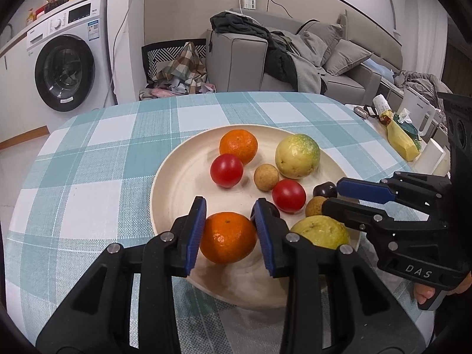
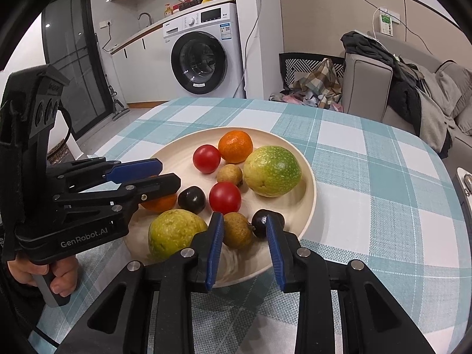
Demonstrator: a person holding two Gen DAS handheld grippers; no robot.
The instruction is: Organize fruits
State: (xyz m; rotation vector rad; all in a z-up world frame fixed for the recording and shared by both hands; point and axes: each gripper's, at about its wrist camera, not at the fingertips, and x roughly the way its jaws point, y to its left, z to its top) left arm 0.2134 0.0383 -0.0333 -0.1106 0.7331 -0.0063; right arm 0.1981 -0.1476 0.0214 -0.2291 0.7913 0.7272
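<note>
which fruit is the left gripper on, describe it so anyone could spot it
On the checked teal tablecloth sits a round cream plate. At its near edge, the left gripper has its blue pads on a round orange mandarin. The plate's only other mandarin lies at the far rim, beside a red tomato.

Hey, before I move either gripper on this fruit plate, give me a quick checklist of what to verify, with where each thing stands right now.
1. Near orange sits between the pads of the left hand-held gripper: ok.
2. Left pads pressing firmly on that orange: cannot tell; they meet its sides, but the pressure is not visible.
3. Right hand-held gripper gripping the longan: not ok; it straddles the longan with a gap showing.
4. Right pads clear of neighbours: not ok; the dark fruit sits against one pad.
5. Plate flat on the table, all fruit inside: ok.
6. The two grippers apart: ok.
</note>
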